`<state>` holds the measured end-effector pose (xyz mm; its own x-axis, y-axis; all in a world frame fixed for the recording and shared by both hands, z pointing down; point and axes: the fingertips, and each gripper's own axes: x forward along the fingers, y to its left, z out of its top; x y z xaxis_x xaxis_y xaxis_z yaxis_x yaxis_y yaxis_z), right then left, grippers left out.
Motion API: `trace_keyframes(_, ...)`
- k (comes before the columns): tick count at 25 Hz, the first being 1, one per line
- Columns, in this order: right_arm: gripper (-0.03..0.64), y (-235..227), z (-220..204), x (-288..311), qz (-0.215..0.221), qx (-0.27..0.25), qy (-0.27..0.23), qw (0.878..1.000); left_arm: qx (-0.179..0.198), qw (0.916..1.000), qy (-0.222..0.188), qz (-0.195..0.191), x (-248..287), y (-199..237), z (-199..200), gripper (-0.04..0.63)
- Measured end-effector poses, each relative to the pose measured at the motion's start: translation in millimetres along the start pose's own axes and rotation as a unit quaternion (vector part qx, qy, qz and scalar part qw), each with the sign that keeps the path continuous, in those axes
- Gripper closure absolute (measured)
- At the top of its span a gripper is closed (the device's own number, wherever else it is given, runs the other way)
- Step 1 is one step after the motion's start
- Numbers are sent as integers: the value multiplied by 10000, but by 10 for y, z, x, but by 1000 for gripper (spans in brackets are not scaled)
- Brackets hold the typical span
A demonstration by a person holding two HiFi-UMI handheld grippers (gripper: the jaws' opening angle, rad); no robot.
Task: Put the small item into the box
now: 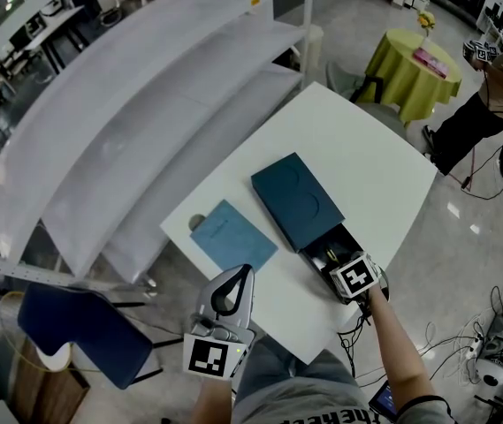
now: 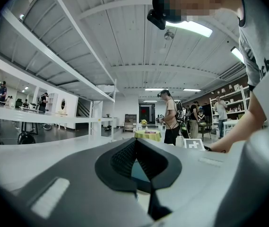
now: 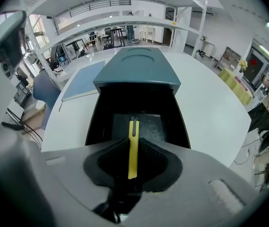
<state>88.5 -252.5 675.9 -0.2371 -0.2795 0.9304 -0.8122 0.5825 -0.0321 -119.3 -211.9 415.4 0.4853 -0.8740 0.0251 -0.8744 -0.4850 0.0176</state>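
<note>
The work surface is a white table [image 1: 357,148] in an open hall, with white shelving beyond it. The left gripper [image 2: 134,144] is close to the person's body at the near table edge. Its jaws are together with nothing between them. A pale blue flat panel [image 1: 232,234] lies on the table just ahead of and below its tips.

The right gripper [image 3: 133,161] is clamped on the small item, a thin yellow strip [image 3: 133,131]. The strip runs lengthwise between the pads and projects forward past the tips. Directly ahead of and beneath those tips lies the black drawer [image 3: 151,126], standing open from the dark teal box [image 3: 139,70] toward the jaws. The box's sleeve sits farther ahead. We cannot tell whether the strip's far end touches the drawer floor.

Assessment: the item is over the opening, so we judge the step in hand to be the release.
- We recommend lowering the tips until the strip's forward end is inside the drawer walls and parallel to its long sides.
- The jaws should then part only slightly, so the strip drops flat rather than flipping.
- The risk we see is the strip clinging to one pad or catching on the near drawer wall.
- The left gripper could steady the sleeve if the box slides.
</note>
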Motion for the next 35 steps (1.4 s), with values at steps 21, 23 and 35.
trace_keyframes(21,614,195,239,-999,-183,329,-2635,9639,255,9996,-105,-69,-70,-213,138,579)
trace_keyframes(23,614,223,243,-1115,-211,354,-2846,9578,279,9995,-121,-77,-89,-251,165,580)
trace_keyframes(35,614,413,248,-1773,-307,243,-3857,9218,391,9988,-225,-163,-191,-498,252,581)
